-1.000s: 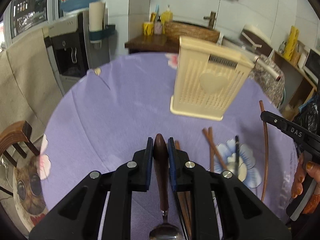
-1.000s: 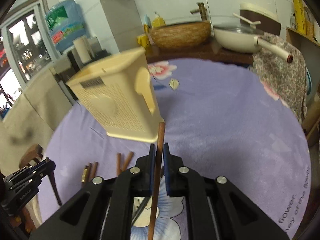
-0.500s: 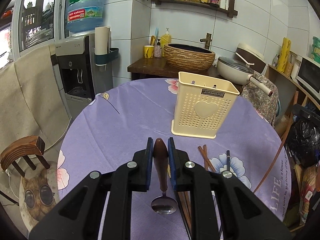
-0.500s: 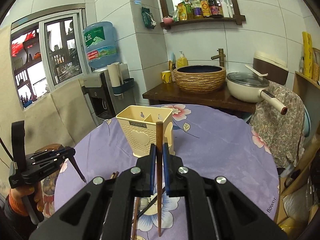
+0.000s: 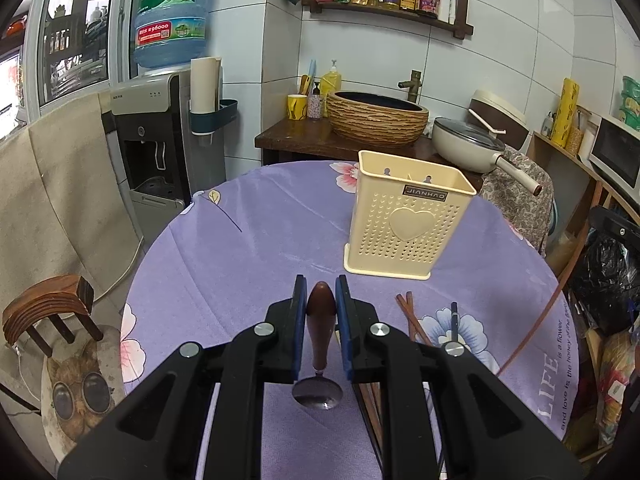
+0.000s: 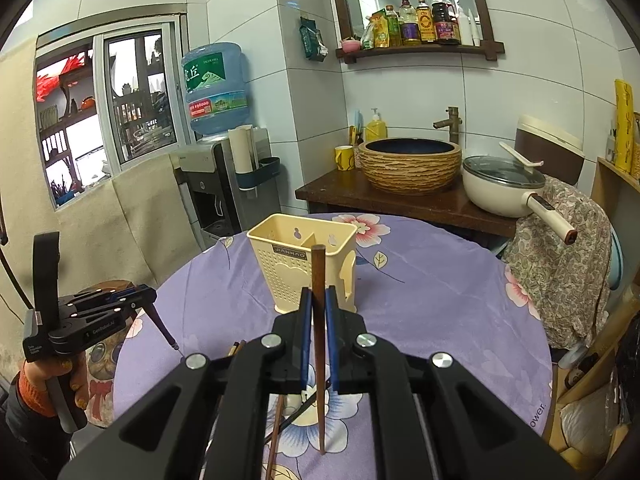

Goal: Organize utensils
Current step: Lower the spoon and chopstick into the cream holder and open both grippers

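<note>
Spoon pinched by its brown wooden handle in the left hand-held gripper, bowl hanging down toward the camera, clear of the purple floral cloth on the round worktop. Handle end pokes up between the blue pads, so it looks set up for dropping handle-up or for re-orienting first; cannot tell which.

Right hand-held gripper pressed together on a single dark wooden chopstick, held near upright, top end level with the rim of the holder in the picture, lower tip hanging free above the flower print. Upright hold probably meant for a straight drop into a compartment.

Cream perforated utensil holder stands upright toward the far side of the worktop, heart emboss and brand plate facing the near edge, divider inside splitting it into compartments; both look empty from here. Both held utensils are short of it, on the near side, not over the opening yet.

Loose chopsticks lie on the cloth between the holder and the near edge, near a thin dark utensil, type unclear. So sorting looks barely started, nothing in the holder yet.

In the right wrist view the left hand-held gripper shows at the left edge of the worktop, a hand in an orange sleeve on its grip.

Risk: chopstick could catch the rim or divider if tilted.
</note>
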